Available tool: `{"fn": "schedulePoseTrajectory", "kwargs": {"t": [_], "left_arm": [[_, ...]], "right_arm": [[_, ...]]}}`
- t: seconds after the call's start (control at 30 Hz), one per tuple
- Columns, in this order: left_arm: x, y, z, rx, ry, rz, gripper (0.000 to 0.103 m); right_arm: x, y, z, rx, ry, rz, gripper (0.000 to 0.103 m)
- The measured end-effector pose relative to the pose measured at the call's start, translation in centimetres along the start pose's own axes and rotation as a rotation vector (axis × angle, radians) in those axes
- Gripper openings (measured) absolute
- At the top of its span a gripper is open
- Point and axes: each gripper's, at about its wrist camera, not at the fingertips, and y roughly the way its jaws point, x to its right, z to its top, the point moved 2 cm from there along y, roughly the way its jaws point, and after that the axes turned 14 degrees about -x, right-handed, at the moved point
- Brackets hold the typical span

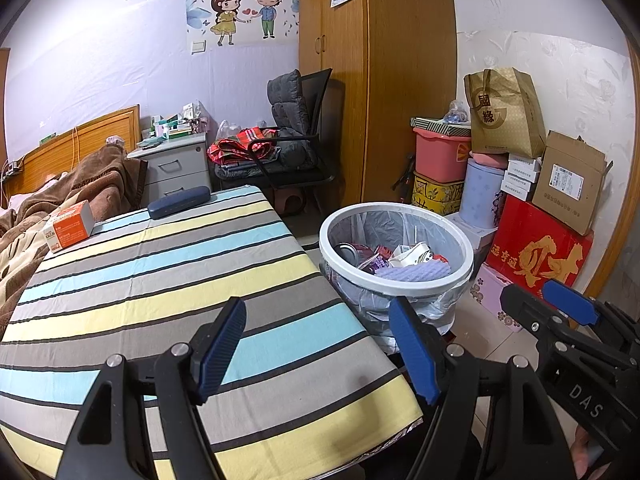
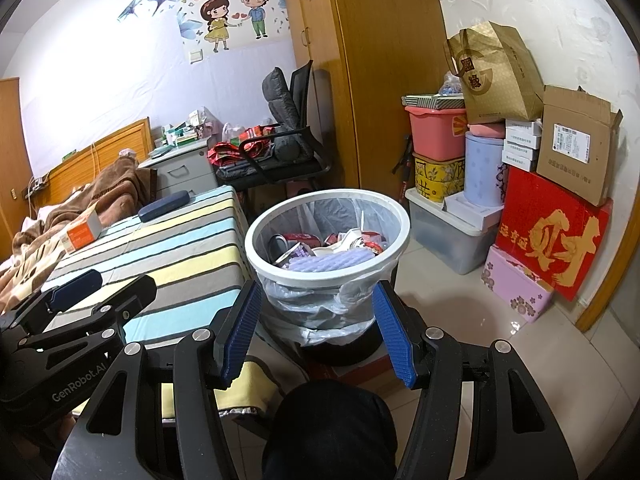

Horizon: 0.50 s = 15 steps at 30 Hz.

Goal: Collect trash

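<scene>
A white-rimmed trash bin [image 1: 400,285] [image 2: 320,278] with a clear plastic liner stands on the floor by the right edge of the striped table [image 1: 180,280] [image 2: 188,240]. In it lie crushed cans, crumpled paper and a purple foam piece [image 1: 416,271] [image 2: 332,260]. At the table's far left corner sit an orange box [image 1: 68,226] [image 2: 82,232] and a navy case [image 1: 179,202] [image 2: 164,206]. My left gripper [image 1: 318,306] [image 2: 108,284] hovers open over the table's near right corner, nothing between its blue pads. My right gripper [image 2: 317,286] [image 1: 540,294] is open and empty just in front of the bin.
Stacked boxes, a red carton [image 2: 552,236], a pink tub and a brown paper bag [image 2: 496,76] line the right wall. A black chair [image 2: 288,148] with bedding stands behind the bin, beside a wooden wardrobe. A bed and nightstand lie far left. A person's dark-clothed knee [image 2: 332,420] is below.
</scene>
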Motion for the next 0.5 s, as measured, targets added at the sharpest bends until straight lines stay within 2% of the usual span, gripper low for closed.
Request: {"fn": "schedulePoseTrajectory", "kwargs": {"t": [0.5], "left_arm": [[0.39, 0.01, 0.10, 0.000, 0.004, -0.007, 0.076]], "right_arm": [[-0.06, -0.05, 0.02, 0.000, 0.000, 0.000, 0.059]]}}
